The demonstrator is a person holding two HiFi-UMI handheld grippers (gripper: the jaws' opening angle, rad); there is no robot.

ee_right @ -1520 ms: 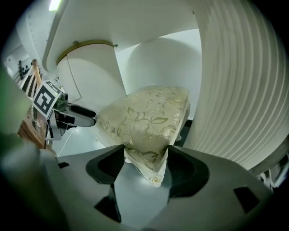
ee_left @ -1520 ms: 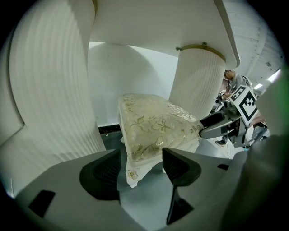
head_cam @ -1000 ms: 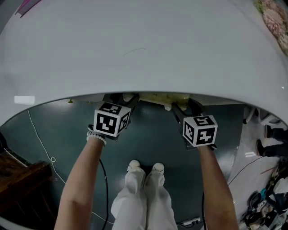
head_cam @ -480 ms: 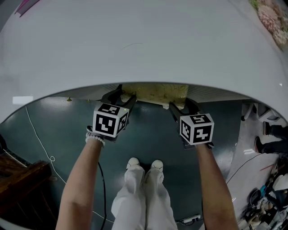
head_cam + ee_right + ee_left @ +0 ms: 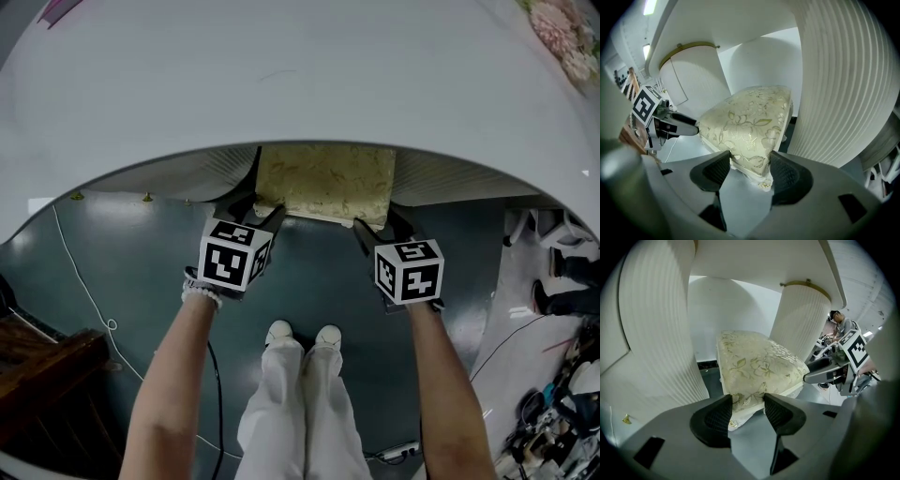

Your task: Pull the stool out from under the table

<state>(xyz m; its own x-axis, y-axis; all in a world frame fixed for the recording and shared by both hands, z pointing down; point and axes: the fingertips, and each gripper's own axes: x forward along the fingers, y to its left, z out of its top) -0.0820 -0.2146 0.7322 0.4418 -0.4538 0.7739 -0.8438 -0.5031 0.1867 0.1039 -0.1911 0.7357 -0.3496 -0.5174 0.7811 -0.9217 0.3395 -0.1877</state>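
Note:
The stool (image 5: 325, 183) has a cream cushion with a pale floral pattern, and its front part sticks out from under the white table (image 5: 281, 84). My left gripper (image 5: 262, 208) is shut on the stool's near left corner (image 5: 740, 401). My right gripper (image 5: 375, 221) is shut on the near right corner (image 5: 752, 159). In each gripper view the cushion's corner is pinched between the two dark pads, and the other gripper shows at the far side of the cushion. The stool's legs are hidden.
White fluted table pedestals (image 5: 656, 329) (image 5: 839, 79) stand close on both sides of the stool. The person's legs and white shoes (image 5: 302, 337) are just behind the grippers on the dark floor. Cables (image 5: 89, 300) trail at left, clutter (image 5: 553, 422) at right.
Both grippers have drawn back toward the person with the stool held between them. Much more of the cushion now shows from under the table's edge than a second ago.

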